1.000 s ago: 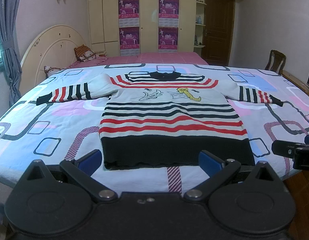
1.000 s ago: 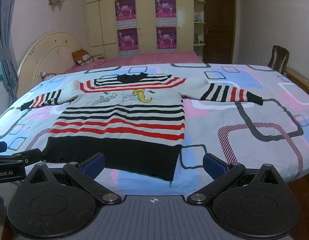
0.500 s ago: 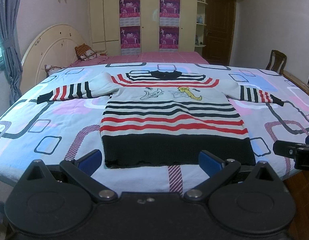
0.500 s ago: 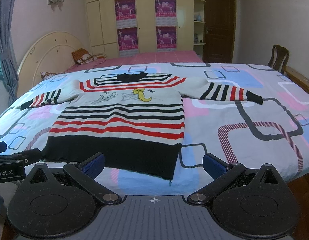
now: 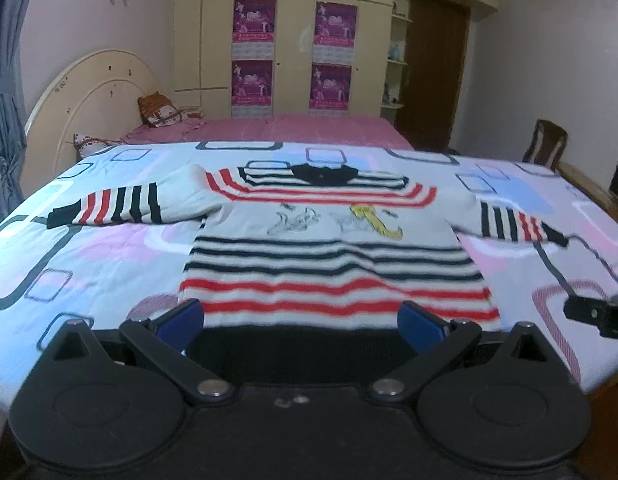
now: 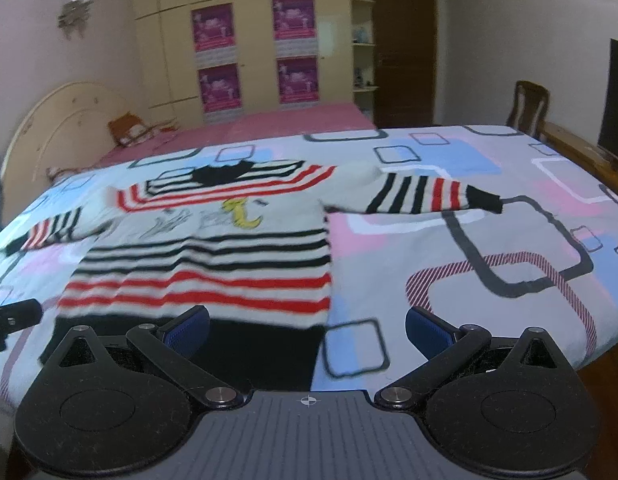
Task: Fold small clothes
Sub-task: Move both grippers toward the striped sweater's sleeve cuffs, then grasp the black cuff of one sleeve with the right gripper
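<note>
Garment: a striped knit sweater [image 5: 333, 248] lies flat, front up, on the patterned bedsheet [image 5: 89, 256], both sleeves spread out to left and right, black hem band nearest the near edge of the bed.
Left gripper [image 5: 299, 318]: fingers spread wide, holding nothing, poised over the near hem; its blue pads straddle the black band.
Right gripper [image 6: 307, 326]: also released and empty, over the near right corner of the hem, one pad above the black band and the other above bare sheet.
Step in hand: judged to be the reach for the first grasp, nothing folded yet.
Doing it well: pinch only the sweater's own layers at the hem corners or a cuff, not the sheet beneath; take both sides level so the fold line runs straight; lift low so the knit does not drag or bunch.
Hard to make out: both views are motion-blurred, so the stripes and chest cartoon are smeared; the gripper bodies hide the hem's nearest edge, so contact with the cloth cannot be told.
Far background: wardrobe [image 5: 285, 40] with posters, wooden chair [image 6: 527, 106].
</note>
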`<action>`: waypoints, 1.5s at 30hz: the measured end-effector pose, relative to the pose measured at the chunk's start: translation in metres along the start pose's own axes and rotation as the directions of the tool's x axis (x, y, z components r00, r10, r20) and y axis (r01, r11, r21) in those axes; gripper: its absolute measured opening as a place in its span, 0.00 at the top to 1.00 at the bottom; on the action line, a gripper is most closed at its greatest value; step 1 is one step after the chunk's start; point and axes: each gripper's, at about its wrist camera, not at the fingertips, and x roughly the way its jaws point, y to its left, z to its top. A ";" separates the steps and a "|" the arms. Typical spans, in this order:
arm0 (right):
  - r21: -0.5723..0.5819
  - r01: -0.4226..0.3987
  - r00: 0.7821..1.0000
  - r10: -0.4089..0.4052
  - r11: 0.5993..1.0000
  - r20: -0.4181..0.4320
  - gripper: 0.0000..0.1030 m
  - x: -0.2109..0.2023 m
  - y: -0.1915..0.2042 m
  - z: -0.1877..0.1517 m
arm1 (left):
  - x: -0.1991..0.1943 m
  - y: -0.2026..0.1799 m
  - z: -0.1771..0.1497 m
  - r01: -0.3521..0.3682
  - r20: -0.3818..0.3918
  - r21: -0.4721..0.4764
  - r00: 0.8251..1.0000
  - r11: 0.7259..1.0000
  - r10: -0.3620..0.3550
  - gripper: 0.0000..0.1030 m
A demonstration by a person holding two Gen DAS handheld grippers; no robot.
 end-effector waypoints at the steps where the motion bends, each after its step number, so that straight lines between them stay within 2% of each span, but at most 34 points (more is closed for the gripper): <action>1: 0.008 0.008 1.000 -0.008 1.000 0.000 0.00 0.005 -0.002 0.004 | 0.006 0.001 0.003 0.009 -0.014 -0.004 1.000 1.000 -0.009 0.00; 6: 0.062 0.005 1.000 -0.004 0.998 -0.007 0.00 0.036 -0.015 0.025 | 0.043 0.008 0.021 0.086 -0.025 -0.038 0.996 0.996 -0.087 0.00; 8: 0.079 0.014 1.000 -0.014 0.997 -0.001 0.00 0.048 -0.020 0.034 | 0.056 0.008 0.031 0.079 -0.015 -0.015 0.997 0.997 -0.079 0.00; 11: 0.101 0.051 0.999 -0.052 0.994 0.005 0.00 0.066 -0.025 0.047 | 0.077 0.011 0.047 0.132 -0.022 -0.027 0.991 0.991 -0.133 0.00; 15: 0.154 0.090 0.995 -0.094 0.984 0.017 0.00 0.088 -0.034 0.063 | 0.105 0.010 0.062 0.150 -0.025 -0.021 0.988 0.988 -0.150 0.01; 18: 0.209 0.101 0.993 -0.110 0.973 0.030 0.00 0.100 -0.050 0.073 | 0.127 0.007 0.068 0.183 -0.063 -0.027 0.981 0.983 -0.185 0.09; 23: 0.295 0.149 0.984 -0.172 0.944 0.054 0.00 0.122 -0.092 0.089 | 0.161 -0.008 0.074 0.199 -0.090 -0.018 0.976 0.980 -0.200 0.13; 24: 0.316 0.152 0.983 -0.178 0.936 0.055 0.06 0.128 -0.103 0.092 | 0.168 -0.012 0.074 0.193 -0.097 -0.013 0.976 0.981 -0.193 0.13; 25: 0.331 0.154 0.982 -0.183 0.931 0.057 0.22 0.134 -0.113 0.095 | 0.175 -0.015 0.074 0.186 -0.105 -0.012 0.977 0.982 -0.187 0.13; 26: 0.345 0.160 0.982 -0.186 0.925 0.043 0.52 0.141 -0.123 0.098 | 0.182 -0.018 0.075 0.180 -0.110 -0.014 0.977 0.984 -0.180 0.13; 31: 0.457 0.143 0.985 -0.171 0.878 0.019 0.54 0.184 -0.180 0.108 | 0.216 -0.036 0.084 0.133 -0.142 -0.031 0.981 0.991 -0.136 0.13; 32: 0.478 0.141 0.985 -0.169 0.867 0.016 0.58 0.193 -0.193 0.110 | 0.221 -0.040 0.086 0.127 -0.143 -0.032 0.981 0.991 -0.130 0.13; 33: 0.497 0.134 0.986 -0.165 0.858 0.019 0.68 0.200 -0.203 0.111 | 0.229 -0.047 0.089 0.120 -0.150 -0.023 0.981 0.993 -0.122 0.12; 34: 0.522 0.130 0.987 -0.160 0.843 0.014 0.71 0.211 -0.217 0.113 | 0.237 -0.054 0.092 0.110 -0.158 -0.007 0.981 0.994 -0.110 0.12; 39: 0.614 0.130 0.989 -0.142 0.779 -0.029 0.71 0.255 -0.267 0.112 | 0.270 -0.087 0.102 0.083 -0.198 0.022 0.977 0.996 -0.077 0.12; 45: 0.692 0.118 0.993 -0.096 0.712 -0.070 0.71 0.282 -0.296 0.100 | 0.284 -0.114 0.108 0.070 -0.212 0.054 0.975 0.996 -0.057 0.12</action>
